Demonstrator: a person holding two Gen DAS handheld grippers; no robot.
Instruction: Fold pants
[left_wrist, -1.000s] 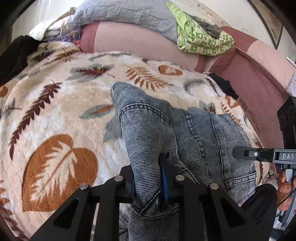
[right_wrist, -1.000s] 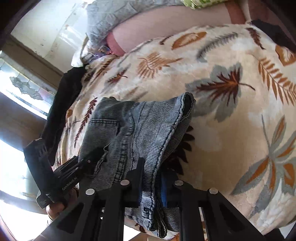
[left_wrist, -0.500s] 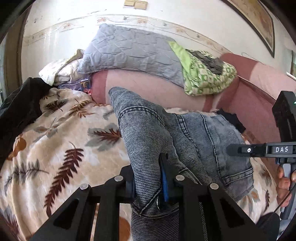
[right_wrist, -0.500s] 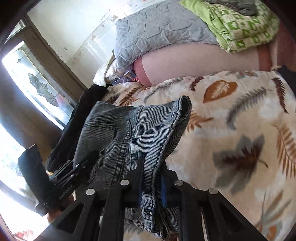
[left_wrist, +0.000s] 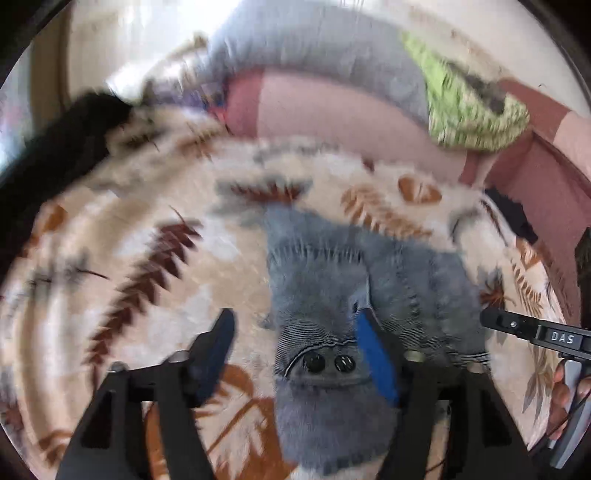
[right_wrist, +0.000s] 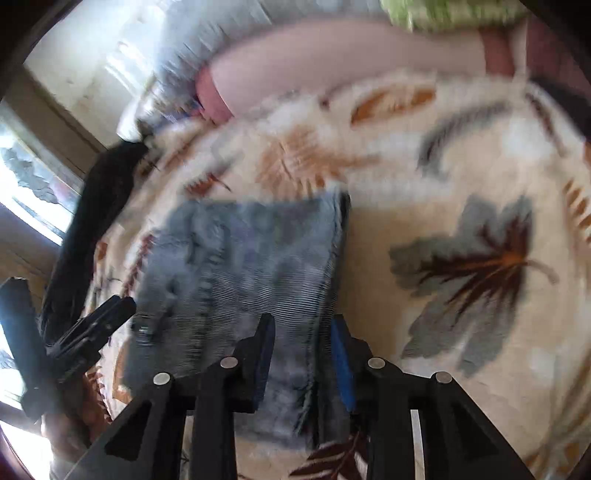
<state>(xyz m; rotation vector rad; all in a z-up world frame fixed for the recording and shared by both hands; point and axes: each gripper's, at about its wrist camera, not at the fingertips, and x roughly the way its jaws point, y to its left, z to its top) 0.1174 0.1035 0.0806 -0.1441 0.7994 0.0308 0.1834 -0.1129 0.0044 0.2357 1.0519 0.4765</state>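
Where both clamped before, left tool (left_wrist: 295, 347) and right tool (right_wrist: 303, 343) now gape around pants (left_wrist: 332, 295).

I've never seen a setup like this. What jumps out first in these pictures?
The grey denim jeans lie bunched in the middle of a cream blanket with big brown and grey leaves. The left gripper stands wide open around the waistband with its two buttons; the right gripper is open too, straddling the jeans' edge. Behind, a lime-green cloth sits on a pink sofa back.
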